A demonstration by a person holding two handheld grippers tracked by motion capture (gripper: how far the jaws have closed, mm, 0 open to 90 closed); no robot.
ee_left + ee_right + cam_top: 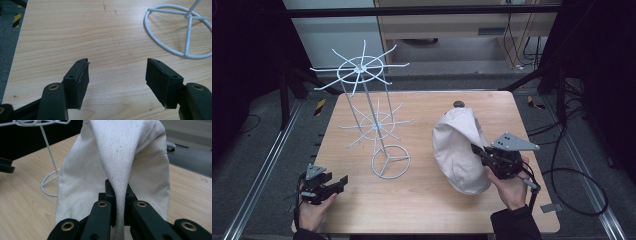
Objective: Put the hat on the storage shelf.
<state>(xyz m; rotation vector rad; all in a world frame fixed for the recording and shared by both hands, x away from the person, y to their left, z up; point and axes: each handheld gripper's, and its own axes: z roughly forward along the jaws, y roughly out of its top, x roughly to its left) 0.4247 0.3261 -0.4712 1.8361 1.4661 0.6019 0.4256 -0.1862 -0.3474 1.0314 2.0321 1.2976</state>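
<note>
Wooden table (422, 200) with a white wire hat rack (372, 120) at centre left.
Right gripper (484, 155) pinches a cream cap (459, 150); left gripper (343, 181), lower left, jaws apart.

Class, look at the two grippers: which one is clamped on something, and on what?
The right gripper is shut on a fold of the cream cloth hat. The left gripper is open above bare table.

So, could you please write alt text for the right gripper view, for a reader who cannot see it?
The right gripper has its two black jaws shut on a fold of a cream fabric hat, which drapes upward and fills the middle of the picture. Behind it lies a wooden table, with a white wire rack standing at the left.
</note>
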